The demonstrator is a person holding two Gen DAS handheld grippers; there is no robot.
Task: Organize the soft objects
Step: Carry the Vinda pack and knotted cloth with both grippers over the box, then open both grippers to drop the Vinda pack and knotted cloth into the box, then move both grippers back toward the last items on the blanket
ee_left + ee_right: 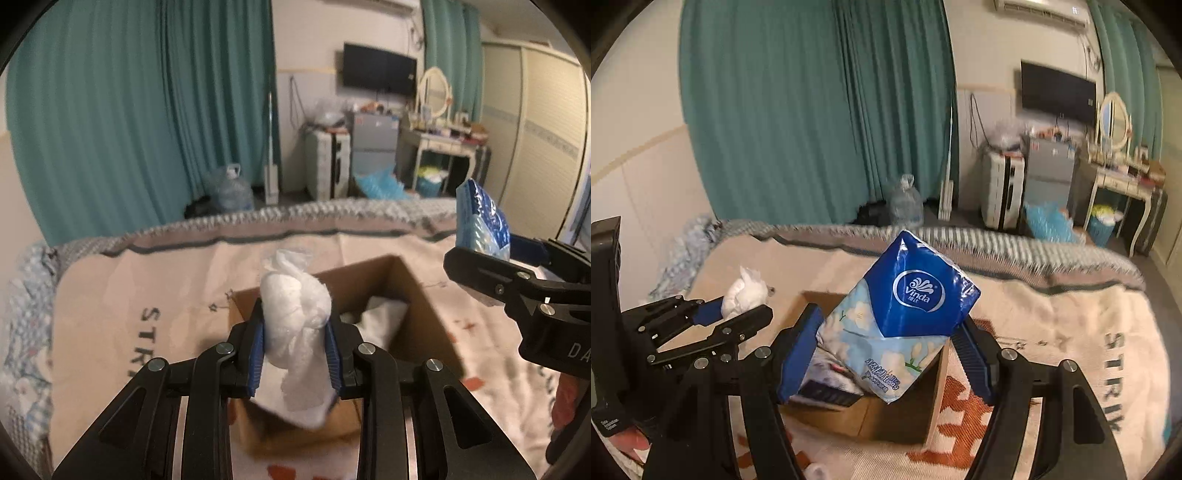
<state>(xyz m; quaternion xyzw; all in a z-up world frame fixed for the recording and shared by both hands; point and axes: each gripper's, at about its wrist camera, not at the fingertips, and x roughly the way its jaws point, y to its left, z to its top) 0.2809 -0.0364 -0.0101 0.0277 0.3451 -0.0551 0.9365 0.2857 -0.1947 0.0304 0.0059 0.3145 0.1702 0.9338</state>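
Observation:
My left gripper (295, 354) is shut on a white crumpled cloth bundle (295, 314) and holds it above an open cardboard box (413, 291) on the bed. The bundle also shows in the right wrist view (744, 293). My right gripper (886, 350) is shut on a blue Vinda tissue pack (905, 317), held above the same box (864, 417). In the left wrist view the pack (482, 221) sits at the right in the right gripper (491, 266). White soft items (384, 317) lie inside the box.
The box stands on a beige printed blanket (147, 288) covering the bed. Beyond the bed's far edge are teal curtains (129, 110), a water jug (231, 188), a small fridge (373, 147), a dressing table (443, 144) and a wardrobe (535, 140).

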